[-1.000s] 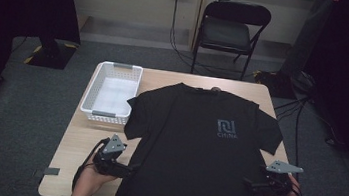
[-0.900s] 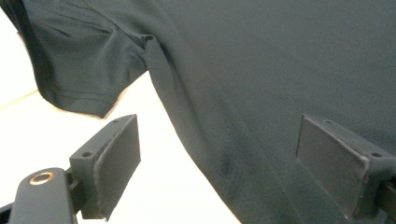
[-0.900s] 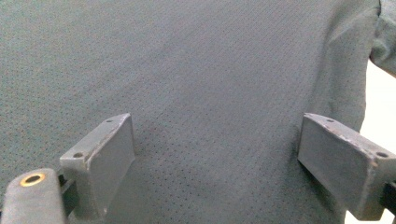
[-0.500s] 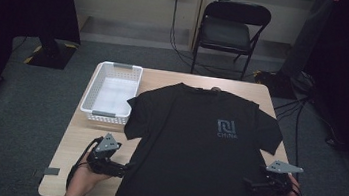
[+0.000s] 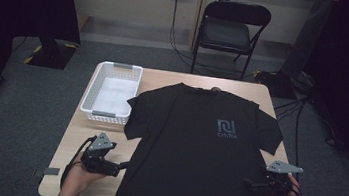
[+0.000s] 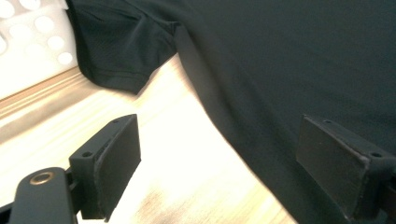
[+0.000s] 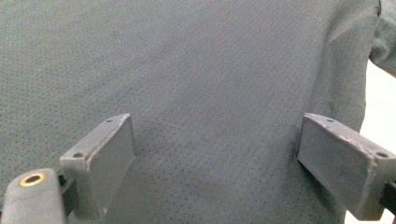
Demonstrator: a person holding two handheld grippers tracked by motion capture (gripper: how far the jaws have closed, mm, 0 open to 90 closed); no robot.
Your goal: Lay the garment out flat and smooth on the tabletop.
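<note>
T-shirt [image 5: 201,146] is the whole job here, black one, spread flat and face up across the wooden table [image 5: 164,79], collar at the far edge and hem hanging toward me, with the white basket [image 5: 111,92] sitting just off its left sleeve. My left gripper [image 5: 121,166] is parked at the left side seam near the hem, jaws spread wide with nothing between them; in the left gripper view one jaw is over bare wood and the other over cloth, so the edge runs right through the gap. Right gripper [image 5: 248,184] is likewise gaping, hovering over the fabric near the right hem. What worries me: if I close the left one from this height I could pinch only the top layer, or miss the seam and skate on the table. On the right I'm over the middle of the cloth, not the edge, so closing would likely bunch up a wrinkle instead of getting a clean corner, and the fold would come out lopsided.
</note>
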